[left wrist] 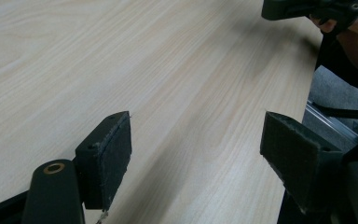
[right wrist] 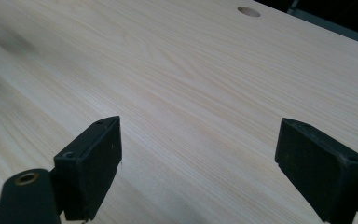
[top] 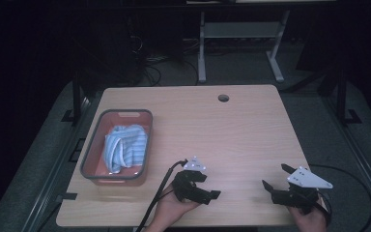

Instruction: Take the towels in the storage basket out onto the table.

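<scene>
Two grippers hover low over the near edge of a pale wooden table (top: 232,125), the left gripper (top: 207,186) and the right gripper (top: 274,176) each with jaws spread wide and nothing between the pads, bare woodgrain showing through both gaps. Well apart from them, at the table's left side, a grey-rimmed red bin (top: 92,154) holds a crumpled blue-and-white striped cloth (top: 125,147). No brand, label or writing can be read on the bin or the cloth.
</scene>
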`<action>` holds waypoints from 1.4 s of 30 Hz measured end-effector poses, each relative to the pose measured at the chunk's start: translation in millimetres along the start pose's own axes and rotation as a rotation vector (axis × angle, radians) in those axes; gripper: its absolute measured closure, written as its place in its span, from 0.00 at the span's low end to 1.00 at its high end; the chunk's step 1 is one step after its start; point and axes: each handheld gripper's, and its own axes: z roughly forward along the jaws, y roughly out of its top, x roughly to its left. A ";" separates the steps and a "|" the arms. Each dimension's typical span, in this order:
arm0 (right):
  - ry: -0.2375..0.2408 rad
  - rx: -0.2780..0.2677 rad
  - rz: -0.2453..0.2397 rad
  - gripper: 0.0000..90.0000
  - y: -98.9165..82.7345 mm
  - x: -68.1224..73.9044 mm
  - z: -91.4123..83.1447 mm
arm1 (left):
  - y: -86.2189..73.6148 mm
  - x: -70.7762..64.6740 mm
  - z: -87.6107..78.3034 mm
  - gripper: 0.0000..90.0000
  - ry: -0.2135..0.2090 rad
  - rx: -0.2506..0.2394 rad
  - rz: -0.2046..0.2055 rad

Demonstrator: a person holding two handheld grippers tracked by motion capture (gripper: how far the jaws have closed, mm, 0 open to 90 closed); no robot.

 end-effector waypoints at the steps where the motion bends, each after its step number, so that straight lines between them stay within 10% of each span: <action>1: -0.002 -0.002 -0.004 0.16 -0.3 -0.3 0.5 | 1.2 -0.5 -1.0 0.27 0.004 -0.003 -0.002; 42: 0.003 -0.005 0.003 0.16 5.8 -1.0 2.0 | 73.0 40.2 -82.5 0.23 0.087 -0.020 0.028</action>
